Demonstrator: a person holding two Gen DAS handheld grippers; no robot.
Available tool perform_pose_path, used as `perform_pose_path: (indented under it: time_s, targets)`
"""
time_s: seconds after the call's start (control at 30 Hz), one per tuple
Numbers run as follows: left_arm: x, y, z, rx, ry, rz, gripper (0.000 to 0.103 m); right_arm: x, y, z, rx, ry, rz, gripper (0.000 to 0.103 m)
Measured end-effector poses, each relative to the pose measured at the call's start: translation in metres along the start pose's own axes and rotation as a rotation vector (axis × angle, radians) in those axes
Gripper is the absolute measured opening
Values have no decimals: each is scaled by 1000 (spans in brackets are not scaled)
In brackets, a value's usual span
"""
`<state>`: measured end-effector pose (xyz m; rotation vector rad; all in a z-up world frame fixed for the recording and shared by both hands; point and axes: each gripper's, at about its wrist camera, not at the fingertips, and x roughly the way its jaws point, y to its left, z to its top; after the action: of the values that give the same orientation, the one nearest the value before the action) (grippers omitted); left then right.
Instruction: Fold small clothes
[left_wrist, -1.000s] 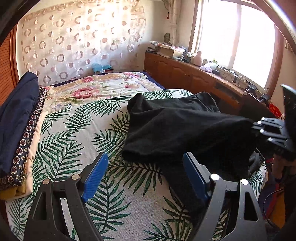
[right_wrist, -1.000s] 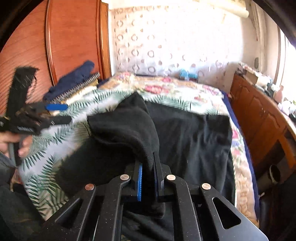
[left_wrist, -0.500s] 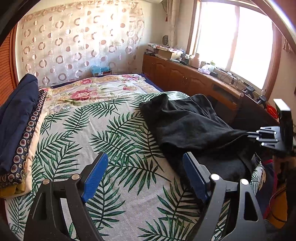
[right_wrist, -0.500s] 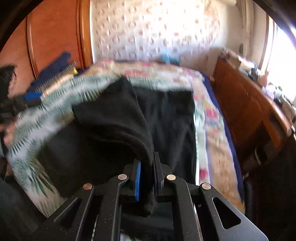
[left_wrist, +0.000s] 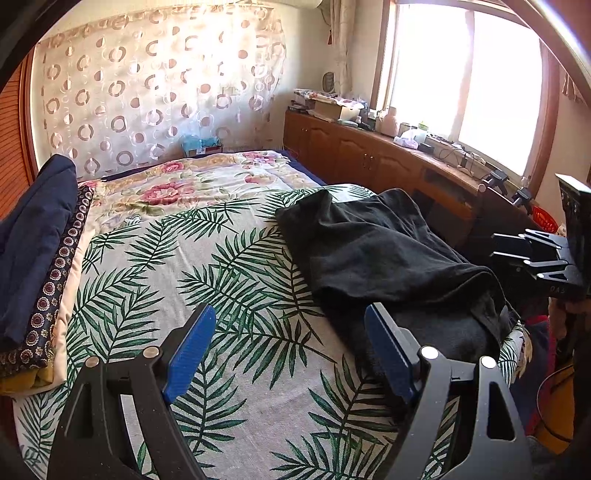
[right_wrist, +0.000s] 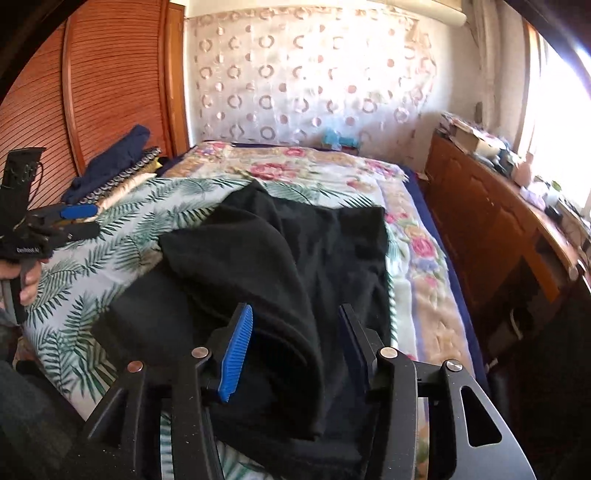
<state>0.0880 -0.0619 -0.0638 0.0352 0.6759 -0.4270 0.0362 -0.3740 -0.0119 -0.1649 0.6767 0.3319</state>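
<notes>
A black garment (left_wrist: 373, 254) lies folded over itself on the right side of the palm-leaf bedspread (left_wrist: 207, 280). My left gripper (left_wrist: 291, 350) is open and empty, above the bedspread just left of the garment's near edge. My right gripper (right_wrist: 295, 343) is open, its jaws apart on either side of the garment's folded edge (right_wrist: 280, 295), which lies loose between them. The right gripper also shows at the right edge of the left wrist view (left_wrist: 532, 258), and the left gripper at the left of the right wrist view (right_wrist: 70, 221).
Folded navy and patterned bedding (left_wrist: 33, 258) is stacked along the bed's left side. A wooden cabinet (left_wrist: 369, 158) with clutter runs under the window on the right. A wooden wardrobe (right_wrist: 110, 81) stands behind the bedding. A floral quilt (left_wrist: 192, 181) covers the far bed.
My right gripper carried the garment's edge over to the right, then opened and let it go. The garment now lies folded on the bed's right side. My left gripper stayed open.
</notes>
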Motion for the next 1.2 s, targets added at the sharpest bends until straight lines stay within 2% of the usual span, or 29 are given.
perform_pose_path:
  time_s: [0.2, 0.47, 0.63, 0.77, 0.93, 1.07, 1.1, 1.13, 1.2]
  targets:
    - [-3, 4, -1, -7, -6, 5, 83, 25, 23, 14, -55, 19, 56, 51]
    - [-7, 14, -1, -30, -13, 19, 83, 74, 58, 49, -146, 66, 159, 51]
    - [-8, 20, -4, -43, -13, 24, 83, 115, 68, 61, -186, 128, 223, 51]
    - [-7, 23, -6, -51, -10, 22, 83, 148, 77, 69, -220, 181, 237, 51]
    - [-5, 23, -9, -55, -4, 15, 83, 162, 83, 65, -259, 236, 235, 51]
    - [-5, 21, -10, -53, 0, 11, 83, 166, 82, 63, -248, 224, 240, 51]
    - [-5, 21, -10, -52, 2, 10, 83, 166, 81, 62, -243, 219, 241, 33]
    - [-4, 20, -10, -51, 4, 9, 83, 167, 80, 62, -247, 209, 232, 12]
    - [-4, 19, -11, -49, 6, 8, 83, 166, 78, 64, -245, 208, 240, 7]
